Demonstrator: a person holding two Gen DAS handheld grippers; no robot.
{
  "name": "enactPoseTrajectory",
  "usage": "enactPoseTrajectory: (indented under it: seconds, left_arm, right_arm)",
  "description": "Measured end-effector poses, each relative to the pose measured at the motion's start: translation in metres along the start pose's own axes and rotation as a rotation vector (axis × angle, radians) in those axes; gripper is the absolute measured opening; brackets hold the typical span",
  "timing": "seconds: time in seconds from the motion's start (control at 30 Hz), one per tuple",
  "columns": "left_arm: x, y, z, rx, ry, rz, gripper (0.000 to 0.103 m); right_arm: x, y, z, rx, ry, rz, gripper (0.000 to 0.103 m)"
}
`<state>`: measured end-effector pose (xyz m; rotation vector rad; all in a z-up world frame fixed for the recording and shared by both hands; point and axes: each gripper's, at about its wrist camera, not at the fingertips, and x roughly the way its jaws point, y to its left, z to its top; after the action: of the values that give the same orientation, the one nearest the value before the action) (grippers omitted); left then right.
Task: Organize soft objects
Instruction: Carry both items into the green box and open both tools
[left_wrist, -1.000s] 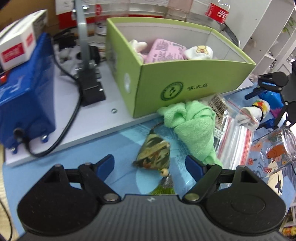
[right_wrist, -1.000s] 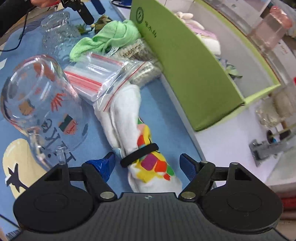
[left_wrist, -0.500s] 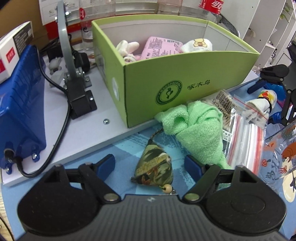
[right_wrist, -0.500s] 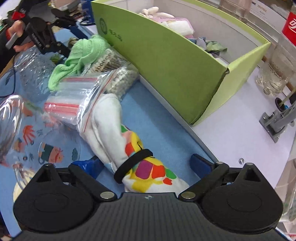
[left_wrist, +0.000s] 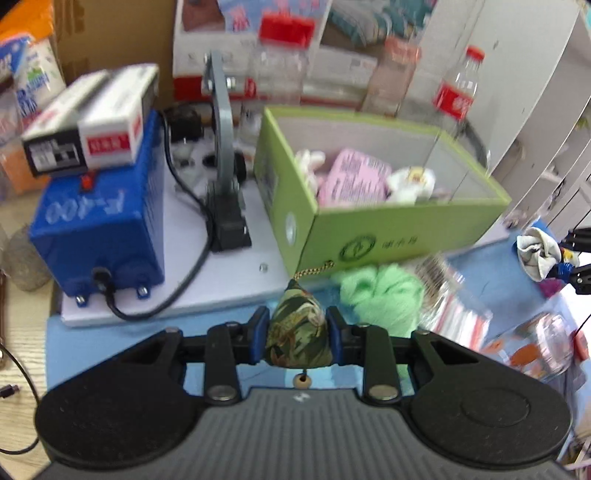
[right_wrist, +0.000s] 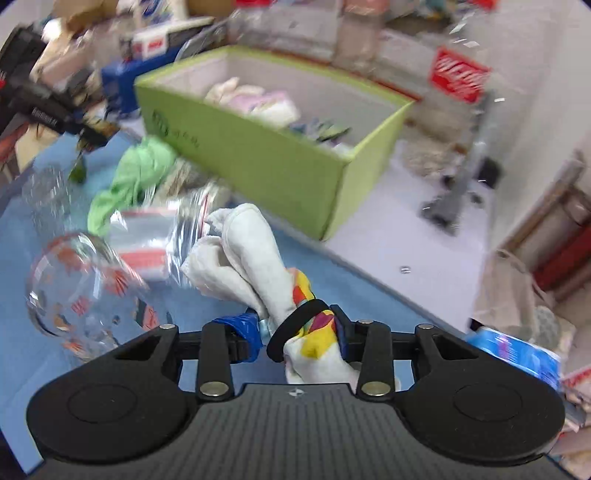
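Observation:
My left gripper (left_wrist: 295, 320) is shut on a small camouflage-patterned sachet (left_wrist: 293, 341) with a bead and gold cord, held above the blue mat. In front stands the open green box (left_wrist: 388, 236) with soft items inside. A green towel (left_wrist: 384, 299) lies before the box. In the right wrist view, my right gripper (right_wrist: 300, 328) has its jaws closing on a rolled white sock (right_wrist: 251, 258) with a colourful end and a black band; the pads press on it. The green box (right_wrist: 258, 162) is ahead and the towel (right_wrist: 136, 173) to the left.
A blue machine (left_wrist: 99, 229) with a cable and white boxes on top sits left of the box on a white platform (left_wrist: 221, 280). Zip bags (right_wrist: 147, 240) and a printed glass (right_wrist: 81, 288) lie on the mat. A cola bottle (left_wrist: 458, 96) stands behind the box.
Both grippers went from open around their items to closed on them. The sachet and the sock roll have come up off the mat, and both views now look more across the box.

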<state>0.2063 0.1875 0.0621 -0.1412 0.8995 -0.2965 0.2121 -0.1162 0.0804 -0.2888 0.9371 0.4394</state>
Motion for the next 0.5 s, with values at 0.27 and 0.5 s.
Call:
enactPoseTrajectory:
  seconds: [0.27, 0.5]
  left_arm:
    - [-0.045, -0.028, 0.082, 0.001, -0.206, -0.039, 0.030]
    - [-0.004, -0.035, 0.143, -0.028, -0.202, -0.077, 0.030]
  right_arm:
    - [-0.053, -0.004, 0.057, 0.116, -0.278, -0.037, 0.022]
    - [0.010, -0.014, 0.130, 0.163, -0.303, -0.020, 0.024]
